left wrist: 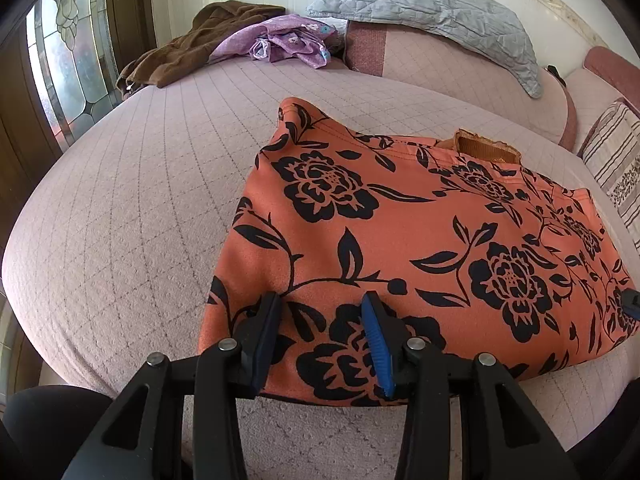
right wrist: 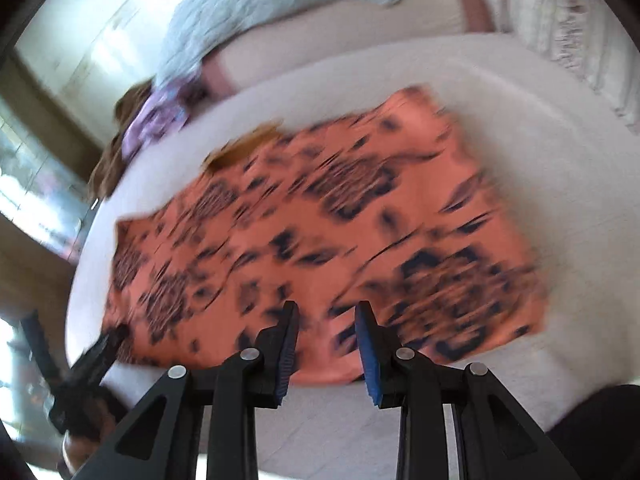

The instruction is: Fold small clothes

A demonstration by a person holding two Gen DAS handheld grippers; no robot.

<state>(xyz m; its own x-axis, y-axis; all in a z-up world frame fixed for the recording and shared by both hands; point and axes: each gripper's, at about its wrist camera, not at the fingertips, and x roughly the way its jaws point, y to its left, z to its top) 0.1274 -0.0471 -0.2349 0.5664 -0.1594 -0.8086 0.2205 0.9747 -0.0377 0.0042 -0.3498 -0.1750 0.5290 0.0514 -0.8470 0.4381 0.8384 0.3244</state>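
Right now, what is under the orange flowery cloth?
The orange cloth lies on the pink quilted bed cover. A brown fabric piece pokes out from under its far edge. How far that piece reaches underneath is hidden.

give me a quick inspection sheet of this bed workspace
surface: pink quilted bed cover, bare near the front.
job's things: orange garment with black floral print, lying flat and folded.
clutter: brown cloth, purple printed clothes, grey quilted pillow, striped cushion at the far edge.
grippers: left gripper open over the garment's near edge; right gripper open, empty, view blurred.
cables: nothing seen.
surroundings: stained-glass window, white wall.
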